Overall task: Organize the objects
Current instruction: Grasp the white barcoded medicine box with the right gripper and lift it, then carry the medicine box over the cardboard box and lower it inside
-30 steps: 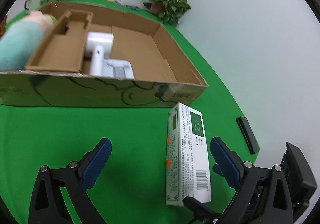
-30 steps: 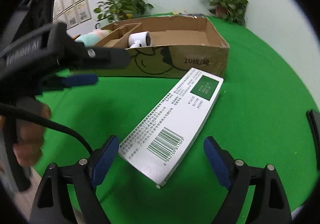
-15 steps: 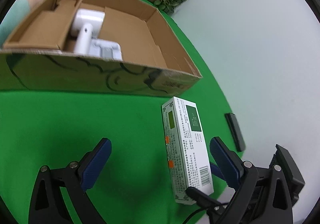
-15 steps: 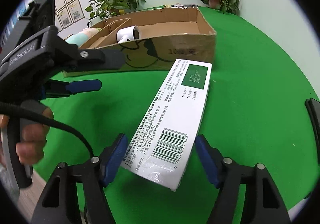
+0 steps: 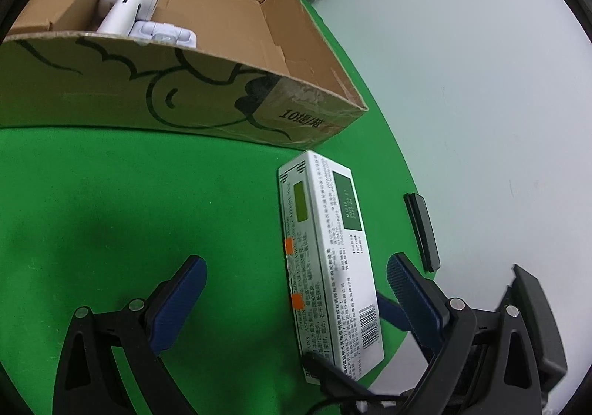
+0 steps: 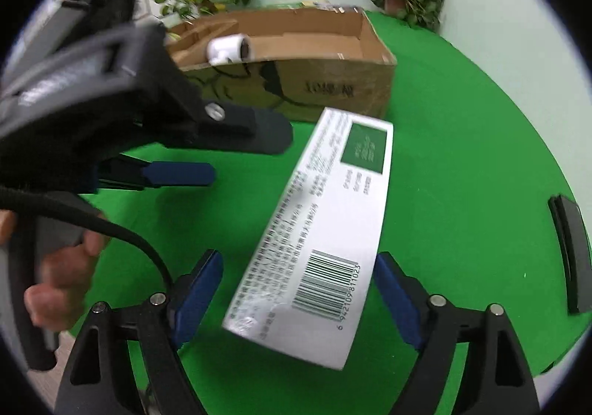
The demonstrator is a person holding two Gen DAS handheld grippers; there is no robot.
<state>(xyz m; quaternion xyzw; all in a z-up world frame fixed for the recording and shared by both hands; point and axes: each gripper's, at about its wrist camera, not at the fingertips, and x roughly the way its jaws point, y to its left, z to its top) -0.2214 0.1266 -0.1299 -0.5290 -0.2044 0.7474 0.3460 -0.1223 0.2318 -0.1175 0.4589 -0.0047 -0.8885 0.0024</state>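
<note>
Right gripper (image 6: 298,291): jaws have just been opening, pads either side of the white carton's barcode end, not pressing it.
Left gripper (image 5: 296,289): jaws wide, nothing gripped; its right pad sits just beside the carton's long edge.
White carton (image 6: 318,241): flat on the green table (image 6: 462,163), far end near the cardboard box corner.
Cardboard box (image 5: 192,96): open-topped, white hair dryer (image 5: 127,4) inside.
Black bar (image 5: 421,231): at the table's edge, apart from the carton.

white carton (image 5: 329,259) with green panel and barcode; brown box (image 5: 185,96) on green cloth (image 5: 111,200).
</note>
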